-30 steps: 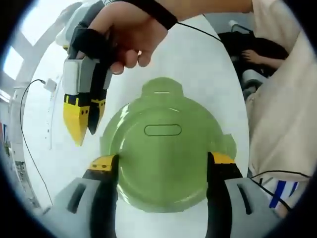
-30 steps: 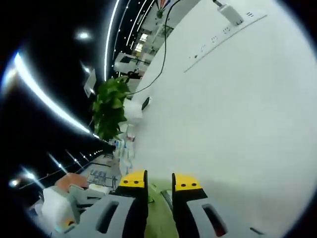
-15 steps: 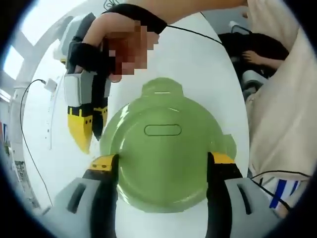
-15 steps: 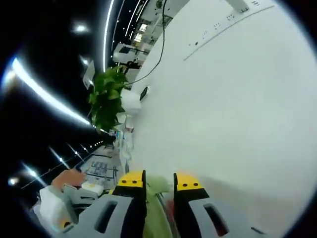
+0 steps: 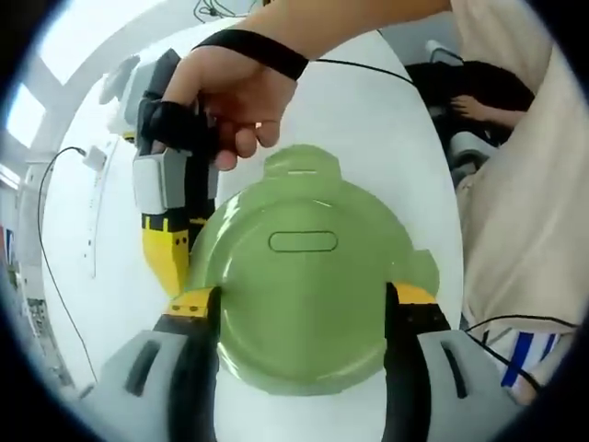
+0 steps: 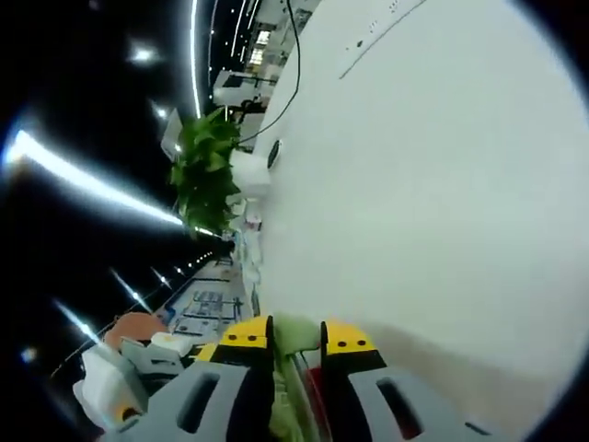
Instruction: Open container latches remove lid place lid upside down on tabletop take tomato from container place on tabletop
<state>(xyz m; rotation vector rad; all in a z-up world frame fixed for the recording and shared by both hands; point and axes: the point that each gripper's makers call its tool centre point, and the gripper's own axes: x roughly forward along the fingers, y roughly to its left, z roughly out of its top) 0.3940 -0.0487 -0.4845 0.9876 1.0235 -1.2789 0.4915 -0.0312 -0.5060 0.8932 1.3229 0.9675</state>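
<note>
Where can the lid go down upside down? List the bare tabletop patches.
Bare white tabletop lies beyond the green lid, between its far tab and the table's far edge. More lies past the right gripper, toward the cable, and spreads wide in the right gripper view. It is crowded at the lid, with the left gripper spanning it and the right gripper at its rim.

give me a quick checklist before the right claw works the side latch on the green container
1. Left claw braces the green container lid, one jaw on each side: ok.
2. Right claw at the lid's edge, tips closing around something green in the right gripper view: ok.
3. That green piece is really a latch tab: cannot tell.
4. Other latches open: cannot tell; the far tab looks flat.
5. Lid seated on container: ok.
6. Bare white tabletop beyond the container for the lid: ok.
</note>
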